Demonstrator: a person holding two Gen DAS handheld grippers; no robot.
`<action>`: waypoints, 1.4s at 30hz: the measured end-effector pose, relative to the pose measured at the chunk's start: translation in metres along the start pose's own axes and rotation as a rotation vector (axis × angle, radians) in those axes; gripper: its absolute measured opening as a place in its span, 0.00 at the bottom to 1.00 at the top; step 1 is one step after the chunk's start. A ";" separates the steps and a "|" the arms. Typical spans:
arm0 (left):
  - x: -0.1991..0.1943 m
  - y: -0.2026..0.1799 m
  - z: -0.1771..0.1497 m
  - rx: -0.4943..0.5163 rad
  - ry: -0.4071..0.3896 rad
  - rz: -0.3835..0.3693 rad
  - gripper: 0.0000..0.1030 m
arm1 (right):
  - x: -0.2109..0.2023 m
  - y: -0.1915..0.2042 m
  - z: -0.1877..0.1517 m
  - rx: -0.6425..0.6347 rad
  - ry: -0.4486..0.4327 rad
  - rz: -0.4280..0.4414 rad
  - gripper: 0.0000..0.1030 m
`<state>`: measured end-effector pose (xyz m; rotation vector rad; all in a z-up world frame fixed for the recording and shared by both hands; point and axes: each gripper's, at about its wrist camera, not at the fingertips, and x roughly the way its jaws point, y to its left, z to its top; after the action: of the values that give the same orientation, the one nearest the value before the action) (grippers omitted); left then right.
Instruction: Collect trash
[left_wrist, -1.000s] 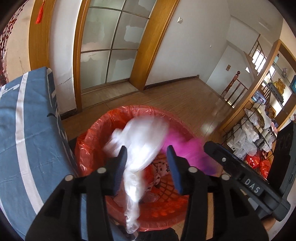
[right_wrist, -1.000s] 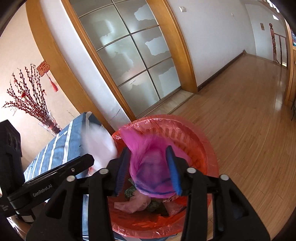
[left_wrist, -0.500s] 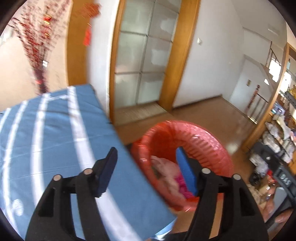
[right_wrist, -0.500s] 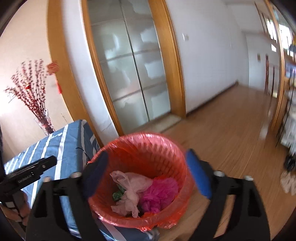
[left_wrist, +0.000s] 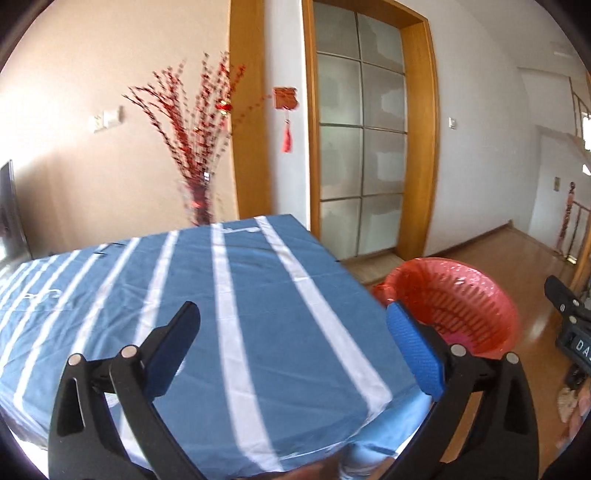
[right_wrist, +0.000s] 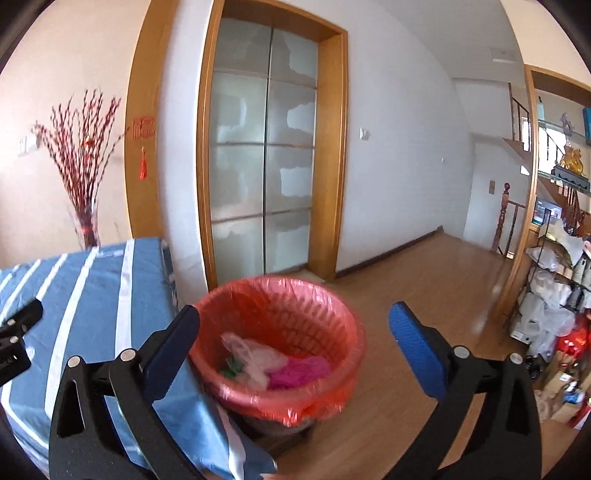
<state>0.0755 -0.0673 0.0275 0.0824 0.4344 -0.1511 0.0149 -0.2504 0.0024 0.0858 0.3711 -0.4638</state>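
Left tool (left_wrist: 293, 343): jaws opening wide, nothing between them, over the table's (left_wrist: 240, 295) blue striped cloth near its right edge. Right tool (right_wrist: 295, 341): jaws opening, empty, aimed at the red-lined trash basket (right_wrist: 317, 397) on the floor beside the table.

Inside the basket: clear plastic bag (right_wrist: 255, 356) and pink bag (right_wrist: 301, 371), touching.

Judged step: drop done. No trash visible on the cloth; next move calls for finding more.

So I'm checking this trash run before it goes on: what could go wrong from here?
The bin stands close against the draped tablecloth, so a swinging hand might snag cloth or tip it. The loose red liner could catch on the right gripper, whose fingers are wide open near the rim.
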 end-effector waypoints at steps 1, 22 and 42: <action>-0.005 0.003 -0.002 -0.004 -0.006 0.012 0.96 | -0.002 0.001 -0.001 0.005 0.010 0.008 0.98; -0.040 0.034 -0.040 -0.101 0.024 0.031 0.96 | -0.038 0.029 -0.032 -0.033 0.038 0.038 0.98; -0.042 0.032 -0.054 -0.105 0.048 0.024 0.96 | -0.038 0.029 -0.050 -0.030 0.087 0.039 0.98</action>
<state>0.0209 -0.0240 -0.0021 -0.0114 0.4887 -0.1022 -0.0199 -0.2001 -0.0305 0.0838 0.4614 -0.4170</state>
